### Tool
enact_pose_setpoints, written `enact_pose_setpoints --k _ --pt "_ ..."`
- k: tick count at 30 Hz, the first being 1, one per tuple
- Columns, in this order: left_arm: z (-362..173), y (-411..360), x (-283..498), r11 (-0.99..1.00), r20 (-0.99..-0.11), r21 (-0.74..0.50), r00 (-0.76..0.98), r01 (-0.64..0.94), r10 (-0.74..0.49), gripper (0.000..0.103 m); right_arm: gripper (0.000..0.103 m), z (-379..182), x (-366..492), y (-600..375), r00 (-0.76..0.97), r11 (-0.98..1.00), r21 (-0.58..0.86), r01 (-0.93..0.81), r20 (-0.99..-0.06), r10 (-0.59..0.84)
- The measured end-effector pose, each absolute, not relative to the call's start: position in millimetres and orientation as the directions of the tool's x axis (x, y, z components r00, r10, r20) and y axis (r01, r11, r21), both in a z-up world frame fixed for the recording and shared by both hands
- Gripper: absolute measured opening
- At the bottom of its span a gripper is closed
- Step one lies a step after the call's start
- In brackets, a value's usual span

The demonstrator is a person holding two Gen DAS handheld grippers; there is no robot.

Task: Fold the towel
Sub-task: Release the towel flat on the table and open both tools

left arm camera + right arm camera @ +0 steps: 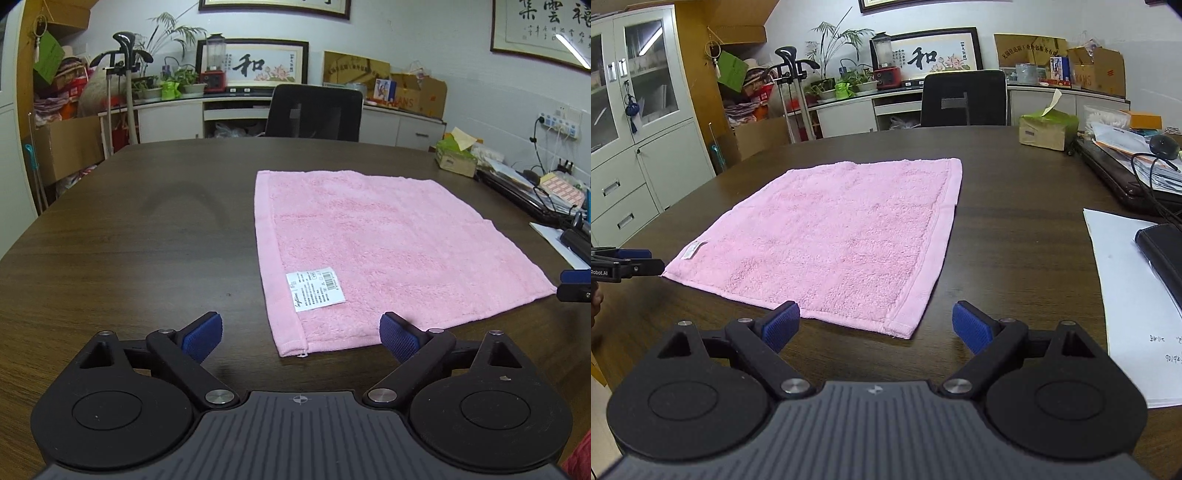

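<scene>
Both grippers, left (301, 334) and right (875, 323), are being held wide open and empty just short of the near corners of the towel (369, 240), which is lying flat ahead of them.

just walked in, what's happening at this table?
A person holds a gripper in each hand over a pink towel lying flat on the dark table. The left gripper and right gripper are both open, one at each near corner, gripping nothing. No fold in the towel shows yet.
</scene>
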State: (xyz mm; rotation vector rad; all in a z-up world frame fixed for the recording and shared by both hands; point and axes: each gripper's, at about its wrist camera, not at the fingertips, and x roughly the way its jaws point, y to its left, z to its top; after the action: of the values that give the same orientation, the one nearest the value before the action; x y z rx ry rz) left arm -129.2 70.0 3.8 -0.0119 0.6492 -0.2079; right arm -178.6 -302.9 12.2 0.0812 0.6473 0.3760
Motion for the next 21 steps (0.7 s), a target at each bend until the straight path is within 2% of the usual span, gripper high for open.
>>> enact_pose_setpoints --k 19,21 --pt "-5 54 -121 0.978 -0.630 -0.069 0.752 0.196 -0.195 0.094 0.091 8 -166 -282 0.720 0.940 0.062 -0.335 -0.627 0.297" --pt "-5 52 -121 0.978 -0.630 -0.061 0.753 0.197 -0.191 0.094 0.083 8 -166 -281 0.726 0.942 0.048 -0.331 -0.625 0.287"
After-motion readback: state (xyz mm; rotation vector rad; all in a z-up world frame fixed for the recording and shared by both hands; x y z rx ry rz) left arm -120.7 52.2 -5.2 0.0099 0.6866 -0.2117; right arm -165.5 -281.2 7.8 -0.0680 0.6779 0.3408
